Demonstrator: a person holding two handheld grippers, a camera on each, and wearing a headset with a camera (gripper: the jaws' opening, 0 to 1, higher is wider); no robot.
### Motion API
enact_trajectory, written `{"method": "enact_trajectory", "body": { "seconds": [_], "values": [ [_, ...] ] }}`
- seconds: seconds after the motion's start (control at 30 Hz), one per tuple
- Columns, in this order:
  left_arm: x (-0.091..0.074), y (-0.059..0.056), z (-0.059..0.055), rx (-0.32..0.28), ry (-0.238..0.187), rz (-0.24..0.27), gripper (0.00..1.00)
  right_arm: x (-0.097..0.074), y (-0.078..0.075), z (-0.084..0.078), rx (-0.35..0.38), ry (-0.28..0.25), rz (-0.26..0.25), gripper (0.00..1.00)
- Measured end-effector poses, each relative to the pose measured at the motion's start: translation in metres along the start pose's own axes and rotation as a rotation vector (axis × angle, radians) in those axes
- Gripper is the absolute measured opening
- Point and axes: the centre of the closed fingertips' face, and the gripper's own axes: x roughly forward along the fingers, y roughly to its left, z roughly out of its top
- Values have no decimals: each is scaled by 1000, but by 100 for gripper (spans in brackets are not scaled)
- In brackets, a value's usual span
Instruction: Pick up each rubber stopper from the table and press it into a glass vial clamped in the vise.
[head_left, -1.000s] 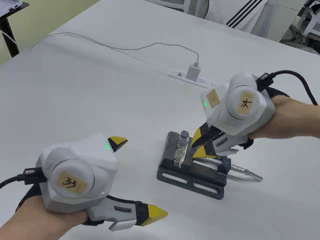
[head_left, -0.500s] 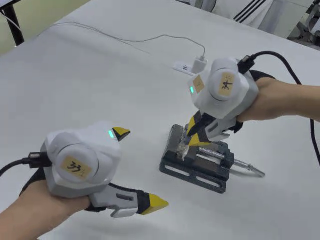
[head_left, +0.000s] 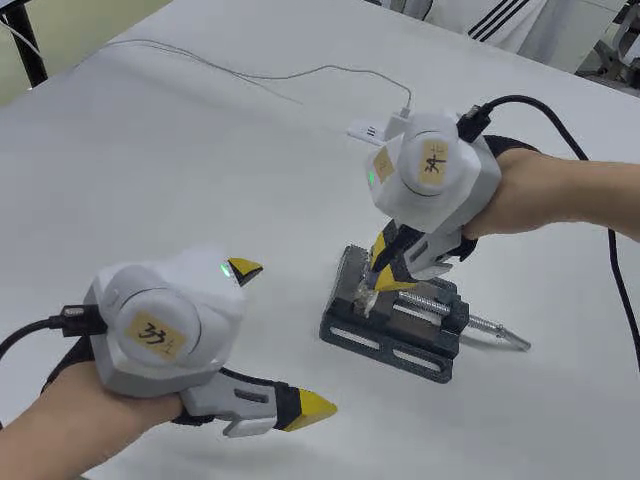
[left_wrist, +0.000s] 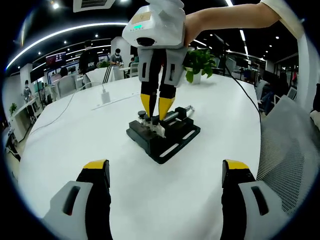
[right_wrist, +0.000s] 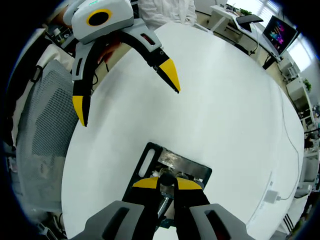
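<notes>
While on stopper, right gripper nose-down.

the way down onto the vise, right of the table's middle, is taken by the right gripper, jaws pinched on a stopper. the vise's screw handle juts toward the right edge. bare table lies between the vise and the wide-open left gripper near the front edge. a power strip and cable lie toward the far edge.
</notes>
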Motion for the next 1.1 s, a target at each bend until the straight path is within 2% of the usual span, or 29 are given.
{"method": "enact_trajectory", "body": {
  "seconds": [0.07,0.23,0.47,0.8,1.1],
  "values": [
    [0,0,0,-2,0,0,92,1,0,-1,-9,11,4,6],
    [0,1,-2,-4,6,-2,91,1,-1,1,25,23,26,5],
    [2,0,-3,-6,10,-12,90,2,-3,0,108,36,41,5],
    [6,-1,-5,-10,19,-27,90,3,-2,0,215,46,36,4],
    [9,-1,-4,-12,21,-38,89,3,0,1,323,86,19,4]
  ]
}}
